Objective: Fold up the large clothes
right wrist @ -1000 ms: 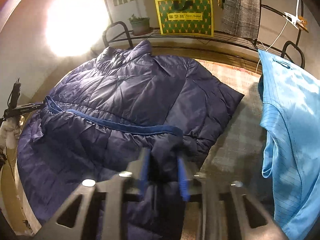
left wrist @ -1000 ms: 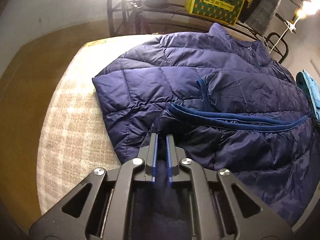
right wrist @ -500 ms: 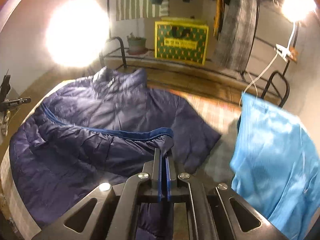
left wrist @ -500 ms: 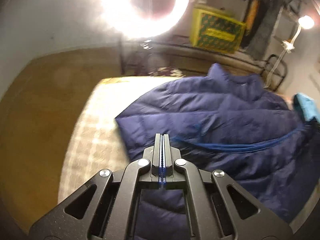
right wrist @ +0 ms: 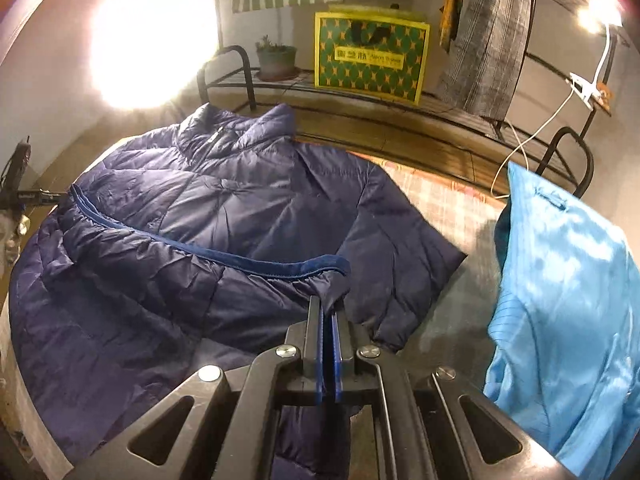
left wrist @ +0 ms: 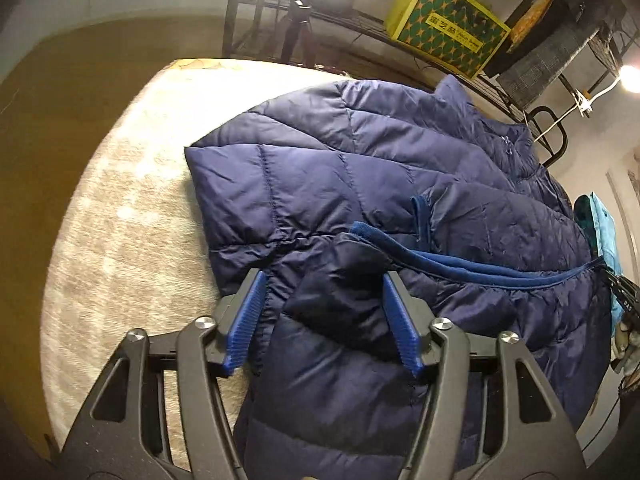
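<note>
Navy jacket [right wrist: 248,208] hem pinched by right tool [right wrist: 329,312]; left tool [left wrist: 320,312] opening around hem.

Jacket [left wrist: 360,168]: glossy quilted nylon; fleece trim.

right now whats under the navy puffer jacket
The navy puffer jacket lies on a pale checked cloth; the part of the cloth beneath the jacket is hidden.
</note>
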### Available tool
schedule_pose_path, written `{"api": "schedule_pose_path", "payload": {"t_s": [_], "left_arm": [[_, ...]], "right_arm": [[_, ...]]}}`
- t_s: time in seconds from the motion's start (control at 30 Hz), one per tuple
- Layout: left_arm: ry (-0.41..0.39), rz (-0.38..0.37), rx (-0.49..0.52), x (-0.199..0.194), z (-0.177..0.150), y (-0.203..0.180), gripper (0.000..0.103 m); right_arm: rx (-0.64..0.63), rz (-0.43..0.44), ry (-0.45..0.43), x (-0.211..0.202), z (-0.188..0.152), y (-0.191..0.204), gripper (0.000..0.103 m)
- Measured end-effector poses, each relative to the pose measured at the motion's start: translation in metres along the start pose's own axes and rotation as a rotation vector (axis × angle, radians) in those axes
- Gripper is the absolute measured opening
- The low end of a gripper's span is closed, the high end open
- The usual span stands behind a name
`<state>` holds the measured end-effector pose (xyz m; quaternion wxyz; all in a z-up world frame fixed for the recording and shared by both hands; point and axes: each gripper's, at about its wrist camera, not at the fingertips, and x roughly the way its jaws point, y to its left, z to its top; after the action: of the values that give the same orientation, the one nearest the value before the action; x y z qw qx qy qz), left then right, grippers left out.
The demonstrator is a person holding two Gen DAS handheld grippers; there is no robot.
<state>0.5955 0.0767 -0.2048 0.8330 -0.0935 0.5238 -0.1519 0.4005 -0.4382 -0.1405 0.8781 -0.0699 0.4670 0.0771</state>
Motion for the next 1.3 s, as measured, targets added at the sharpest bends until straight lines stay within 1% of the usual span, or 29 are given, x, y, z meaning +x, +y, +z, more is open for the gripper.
{"api": "schedule_pose_path", "payload": {"t_s": [0.03, 0.07, 0.13, 0.2, 0.33, 0.4, 0.43, 0.5, 0.6, 0.67, 0.7, 0.83, 1.0, 1.1, 1.17, 1.3], "left_arm": [[-0.001, -0.010, 0.018, 0.000, -0.001, -0.004, 0.024], [-0.001, -0.001, 0.036, -0.001, -0.003, -0.008, 0.018], [-0.026, 0.023, 0.076, -0.006, -0.005, -0.015, 0.006], [-0.058, 0.040, 0.092, -0.013, -0.006, -0.018, 0.005], [-0.144, 0.050, 0.084, -0.042, 0.001, -0.023, 0.003], [-0.146, 0.050, 0.103, -0.050, 0.009, -0.028, 0.003], [-0.159, 0.085, 0.122, -0.055, 0.015, -0.033, 0.003], [-0.194, 0.110, 0.138, -0.062, 0.022, -0.039, 0.003], [-0.267, 0.156, 0.128, -0.066, 0.038, -0.050, 0.003], [-0.304, 0.172, 0.117, -0.065, 0.051, -0.054, 0.003], [-0.307, 0.172, 0.106, -0.062, 0.058, -0.055, 0.003], [-0.328, 0.222, 0.090, -0.042, 0.092, -0.060, 0.003], [-0.347, 0.289, 0.095, -0.016, 0.120, -0.063, 0.003], [-0.341, 0.337, 0.118, 0.008, 0.131, -0.066, 0.003], [-0.325, 0.350, 0.119, 0.028, 0.136, -0.065, 0.003], [-0.266, 0.382, 0.133, 0.065, 0.130, -0.059, 0.003]], "right_arm": [[0.002, -0.001, 0.004, 0.002, 0.000, 0.000, 0.001], [0.001, -0.002, 0.008, 0.004, 0.000, 0.000, 0.001], [-0.002, -0.006, 0.011, 0.006, -0.001, 0.002, 0.001], [-0.002, -0.011, 0.011, 0.006, -0.002, 0.004, 0.001], [-0.001, -0.027, -0.007, 0.000, 0.001, 0.004, 0.000], [-0.006, -0.039, -0.032, -0.008, 0.006, 0.004, 0.000], [-0.007, -0.045, -0.047, -0.012, 0.011, 0.003, 0.000], [-0.011, -0.053, -0.070, -0.019, 0.020, 0.003, 0.000], [-0.014, -0.081, -0.107, -0.024, 0.039, 0.001, 0.000], [-0.011, -0.104, -0.127, -0.023, 0.055, 0.000, 0.000], [-0.012, -0.114, -0.136, -0.021, 0.063, 0.000, 0.000], [-0.019, -0.158, -0.154, -0.007, 0.096, -0.006, 0.000], [-0.015, -0.220, -0.146, 0.027, 0.125, -0.018, 0.000], [-0.013, -0.254, -0.127, 0.053, 0.132, -0.024, 0.000], [0.002, -0.265, -0.105, 0.072, 0.132, -0.029, 0.000], [0.004, -0.283, -0.044, 0.107, 0.127, -0.036, 0.000]]}}
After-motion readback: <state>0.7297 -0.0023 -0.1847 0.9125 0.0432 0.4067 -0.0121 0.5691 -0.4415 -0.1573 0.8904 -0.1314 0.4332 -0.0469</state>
